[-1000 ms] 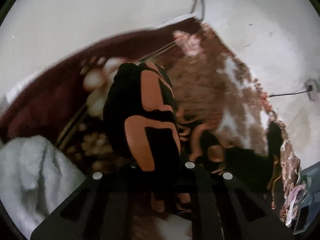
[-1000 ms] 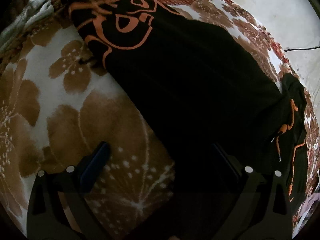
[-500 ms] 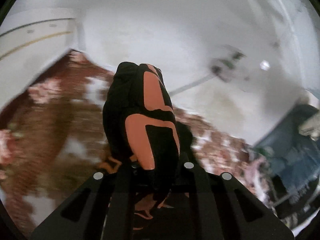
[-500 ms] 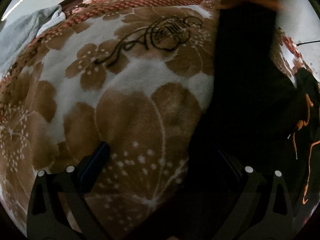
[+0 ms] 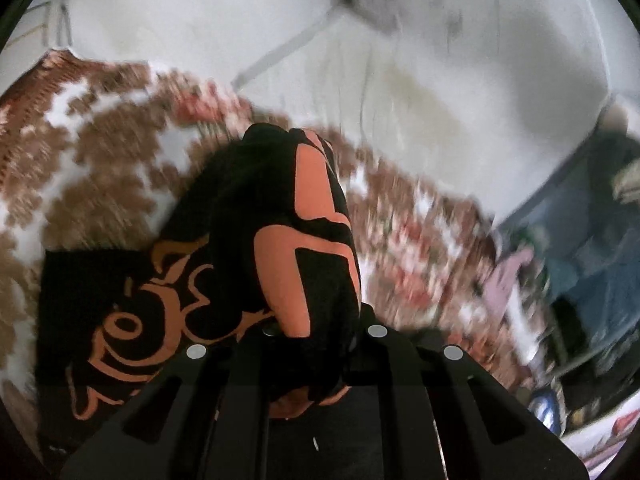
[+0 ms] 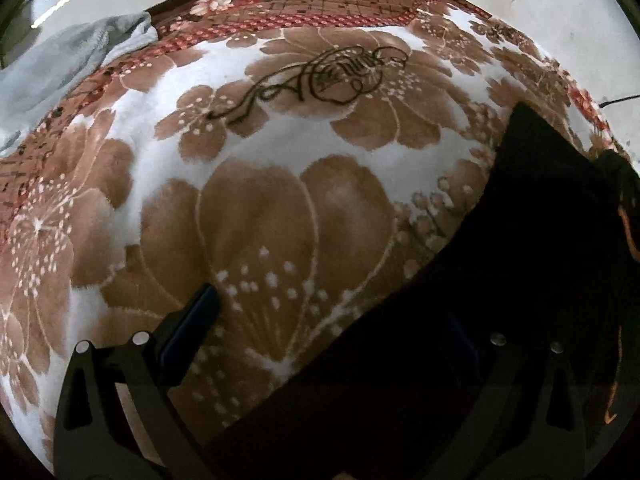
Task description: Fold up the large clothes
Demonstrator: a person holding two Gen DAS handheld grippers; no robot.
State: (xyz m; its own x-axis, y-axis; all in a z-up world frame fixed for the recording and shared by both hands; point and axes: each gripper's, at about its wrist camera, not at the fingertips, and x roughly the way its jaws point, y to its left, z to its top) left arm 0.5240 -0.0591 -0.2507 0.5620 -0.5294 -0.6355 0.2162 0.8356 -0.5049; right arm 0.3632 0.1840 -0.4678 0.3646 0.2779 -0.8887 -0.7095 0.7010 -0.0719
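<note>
1. While the left gripper (image 5: 316, 344) had its fingers clamped tight on a bunched fold of the garment (image 5: 280, 240), the cloth bulged up past them toward 12 o'clock, so the bunch could likely slip out if it were tugged hard.
2. The right gripper (image 6: 332, 344) had its fingers spread wide; one finger (image 6: 192, 320) lay over bare blanket (image 6: 256, 216) at 8 o'clock, the other was lost against dark cloth, gripping nothing that could be seen.
3. With only one side held, the fold might land skewed or drag the blanket.
4. The garment (image 6: 520, 280) was black with orange curling print, soft and limp.
5. It lay on the flowered blanket of the bed, from 6 to 3 o'clock in the right view, edge running diagonally.
</note>
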